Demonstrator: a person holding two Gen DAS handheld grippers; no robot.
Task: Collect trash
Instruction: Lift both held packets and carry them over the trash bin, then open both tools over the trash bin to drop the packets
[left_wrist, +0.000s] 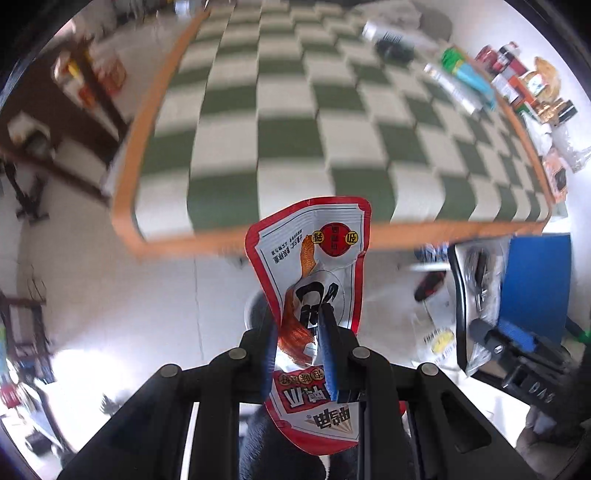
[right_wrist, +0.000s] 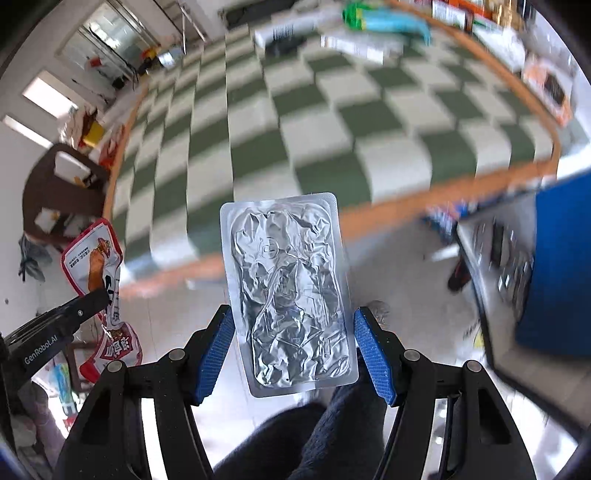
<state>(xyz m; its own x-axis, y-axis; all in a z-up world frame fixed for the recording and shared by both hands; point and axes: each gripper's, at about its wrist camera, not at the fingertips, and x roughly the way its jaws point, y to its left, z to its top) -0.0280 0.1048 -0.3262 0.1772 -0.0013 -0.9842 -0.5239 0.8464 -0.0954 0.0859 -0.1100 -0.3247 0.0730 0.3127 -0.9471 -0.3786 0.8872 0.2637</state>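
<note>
My left gripper is shut on a red and white snack wrapper and holds it upright in the air in front of the table edge. The same wrapper and left gripper show at the left of the right wrist view. My right gripper has its blue pads wide apart, with a crumpled silver foil pack standing between them; the pads are clear of its edges and I cannot see what holds it.
A table with a green and white checked cloth and an orange rim lies ahead. Tubes, bottles and boxes sit along its far right side. A blue bin with a black-rimmed opening stands on the floor at the right.
</note>
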